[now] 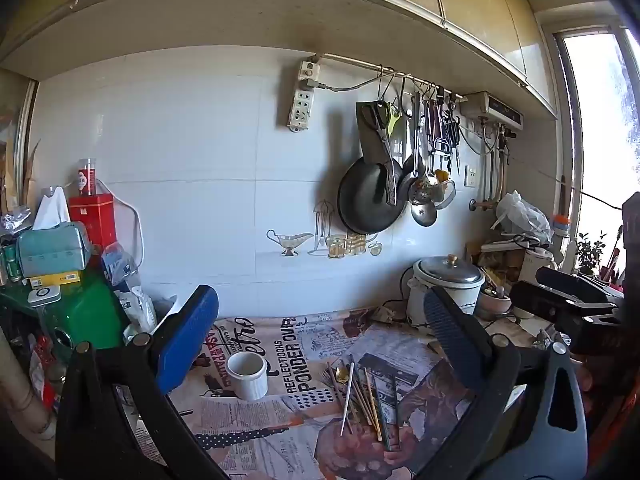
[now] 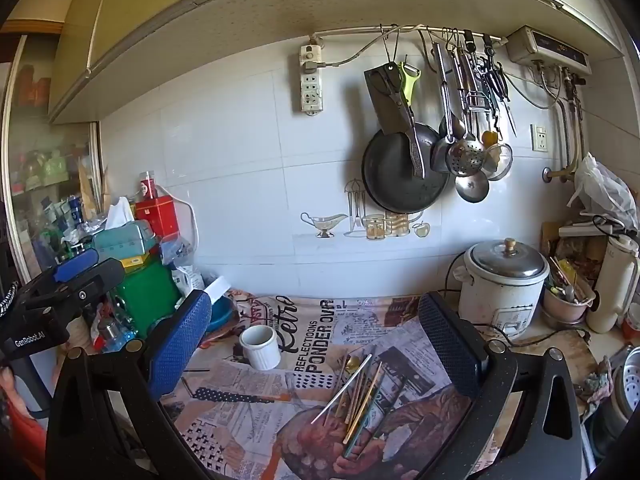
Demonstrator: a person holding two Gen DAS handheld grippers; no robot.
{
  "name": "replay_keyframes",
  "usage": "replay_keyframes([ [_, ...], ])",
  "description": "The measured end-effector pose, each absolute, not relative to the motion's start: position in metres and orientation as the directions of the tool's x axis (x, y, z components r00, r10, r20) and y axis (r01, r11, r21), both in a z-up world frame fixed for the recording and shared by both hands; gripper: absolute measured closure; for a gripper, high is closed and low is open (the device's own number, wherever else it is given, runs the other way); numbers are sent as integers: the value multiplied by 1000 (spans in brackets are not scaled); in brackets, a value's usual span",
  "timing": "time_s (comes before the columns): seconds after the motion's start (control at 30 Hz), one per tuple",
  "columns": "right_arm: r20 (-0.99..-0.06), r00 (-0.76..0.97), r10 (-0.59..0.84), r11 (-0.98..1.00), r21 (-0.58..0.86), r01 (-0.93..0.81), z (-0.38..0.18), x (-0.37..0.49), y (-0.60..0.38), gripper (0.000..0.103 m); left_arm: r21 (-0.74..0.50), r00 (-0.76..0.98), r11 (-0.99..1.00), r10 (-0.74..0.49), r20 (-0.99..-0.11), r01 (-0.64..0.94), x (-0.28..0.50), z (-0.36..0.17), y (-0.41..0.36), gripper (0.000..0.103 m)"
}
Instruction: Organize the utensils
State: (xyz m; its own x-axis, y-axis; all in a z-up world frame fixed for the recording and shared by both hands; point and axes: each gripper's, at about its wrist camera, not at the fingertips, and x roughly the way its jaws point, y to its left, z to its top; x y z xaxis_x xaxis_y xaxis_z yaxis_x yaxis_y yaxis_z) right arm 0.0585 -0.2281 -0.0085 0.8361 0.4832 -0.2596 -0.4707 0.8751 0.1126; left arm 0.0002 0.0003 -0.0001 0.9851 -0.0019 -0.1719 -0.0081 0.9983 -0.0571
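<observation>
A loose pile of chopsticks and thin utensils (image 1: 366,398) lies on the newspaper-print cloth (image 1: 280,420), with a gold spoon (image 1: 342,374) among them; the pile also shows in the right wrist view (image 2: 360,394). A white ribbed ceramic cup (image 1: 247,374) stands upright and empty to the left of the pile, also in the right wrist view (image 2: 261,346). My left gripper (image 1: 320,344) is open and empty, held above the cloth. My right gripper (image 2: 316,344) is open and empty, also above the cloth. The right gripper's body (image 1: 576,304) shows at the right of the left view.
A white rice cooker (image 2: 502,288) stands at the back right with a pot of utensils (image 2: 566,300) and a thermos (image 2: 612,284). Boxes, a green container (image 2: 146,296) and bags crowd the left. Pans and ladles (image 2: 404,168) hang on the tiled wall.
</observation>
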Motion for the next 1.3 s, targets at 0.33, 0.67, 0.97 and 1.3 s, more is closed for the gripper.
replay_keyframes([
  [0.33, -258, 834, 488, 872, 120, -474, -6, 56, -231, 0, -39, 983, 999, 8, -182, -16, 4, 3, -3, 0],
  [0.67, -256, 834, 488, 873, 123, -472, -7, 56, -229, 0, -41, 983, 999, 5, -182, -12, 0, -4, -3, 0],
  [0.97, -254, 843, 474, 881, 121, -458, -6, 57, -230, 0, -53, 982, 999, -7, -189, -3, 6, -6, 1, 0],
  [1.3, -255, 845, 470, 883, 127, -452, -8, 58, -232, 0, -55, 979, 998, -6, -202, -5, 11, -8, 0, 0],
])
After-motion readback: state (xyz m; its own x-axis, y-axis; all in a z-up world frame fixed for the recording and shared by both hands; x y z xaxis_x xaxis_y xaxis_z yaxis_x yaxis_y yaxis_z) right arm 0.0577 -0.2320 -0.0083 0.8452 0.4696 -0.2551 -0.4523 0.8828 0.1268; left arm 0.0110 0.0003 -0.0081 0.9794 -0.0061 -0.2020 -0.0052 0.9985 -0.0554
